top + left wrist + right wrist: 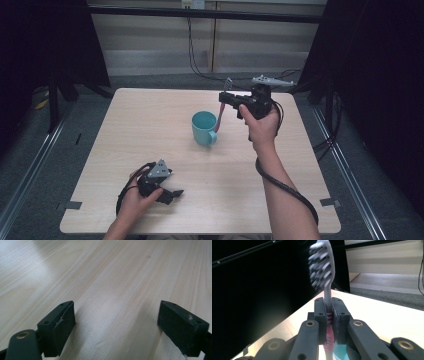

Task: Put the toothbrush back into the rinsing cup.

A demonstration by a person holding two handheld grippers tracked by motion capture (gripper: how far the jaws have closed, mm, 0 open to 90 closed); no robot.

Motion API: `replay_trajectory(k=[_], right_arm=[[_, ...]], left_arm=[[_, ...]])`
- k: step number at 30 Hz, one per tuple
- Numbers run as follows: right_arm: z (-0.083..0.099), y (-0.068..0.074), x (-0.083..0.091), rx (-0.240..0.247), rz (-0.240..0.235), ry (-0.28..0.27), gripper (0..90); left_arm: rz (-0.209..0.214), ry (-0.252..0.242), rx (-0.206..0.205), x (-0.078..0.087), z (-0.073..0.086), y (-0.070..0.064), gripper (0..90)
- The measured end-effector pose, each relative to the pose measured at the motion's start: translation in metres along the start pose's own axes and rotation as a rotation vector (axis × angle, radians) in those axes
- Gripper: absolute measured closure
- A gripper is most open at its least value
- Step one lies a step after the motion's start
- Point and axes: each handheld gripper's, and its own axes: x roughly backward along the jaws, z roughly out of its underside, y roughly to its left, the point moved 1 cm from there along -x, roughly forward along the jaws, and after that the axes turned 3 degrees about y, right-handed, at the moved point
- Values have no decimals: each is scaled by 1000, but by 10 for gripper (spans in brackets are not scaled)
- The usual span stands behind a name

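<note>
Down at the near edge of the table (125, 125), the left gripper (172, 193) just sits low over bare wood, jaws spread wide with nothing between them, well away from the action. Further out, the right gripper (224, 97) is the one that matters: it's clamped tight on a toothbrush (221, 111), pinching it at the neck where the pink ribbed grip starts. From the right gripper view you can see the brush (322, 265) standing bristles-up above the closed jaws. Its long axis runs nearly vertical, tilted a bit, with the pink handle end hanging down right at the rim of the teal mug (202, 127), on the handle side. So I'd guess the next bit is straight down and slightly left into the cup.
</note>
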Motion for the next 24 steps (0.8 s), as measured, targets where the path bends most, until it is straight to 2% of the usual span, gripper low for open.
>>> replay_trajectory(k=[24], right_arm=[[-15, -3, -30, 26, 32, -3, 836]], left_arm=[[5, 4, -1, 0, 0, 0, 143]])
